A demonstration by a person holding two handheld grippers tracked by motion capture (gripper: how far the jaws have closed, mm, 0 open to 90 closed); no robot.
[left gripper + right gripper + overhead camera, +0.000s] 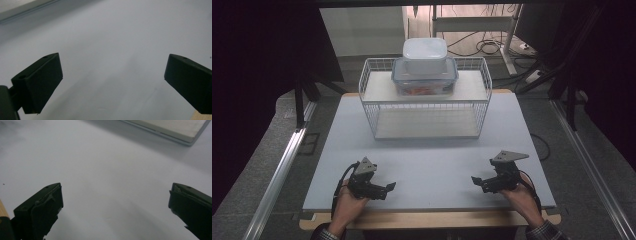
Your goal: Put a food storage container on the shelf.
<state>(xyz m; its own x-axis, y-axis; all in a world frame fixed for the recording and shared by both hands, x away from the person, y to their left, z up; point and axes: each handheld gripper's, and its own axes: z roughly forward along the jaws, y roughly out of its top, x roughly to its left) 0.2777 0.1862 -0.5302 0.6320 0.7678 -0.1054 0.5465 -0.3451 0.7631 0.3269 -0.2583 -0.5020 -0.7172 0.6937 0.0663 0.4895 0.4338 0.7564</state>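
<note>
A white wire rack (426,107) with two flat shelves stands at the far middle of a pale grey tabletop (427,165). It serves as the landmark for everything else in the high view. On the rack's upper shelf sits a clear rectangular food container (425,80) with a blue-rimmed clip lid and something orange-red inside. A smaller opaque white tub (425,52) with rounded corners is stacked squarely on that lid. The rack's lower shelf is a bare, smooth board behind the thin wire grid.

Well in front of the rack and to its left, the left gripper (384,189) rests low at the table's near edge, held in a person's hand (348,205). Its black jaws point toward the middle and stand wide apart over the matte tabletop, with nothing between them. Well in front of the rack and to its right, the right gripper (477,181) mirrors it in the other hand (522,196). A grey three-cornered plate tops the right gripper. Its jaws are likewise spread and grasp nothing. In the right gripper view, the rack's lower shelf edge (175,130) shows beyond the blocky, angular jaws.

A strip of light wood (427,218) borders the tabletop nearest the person.
</note>
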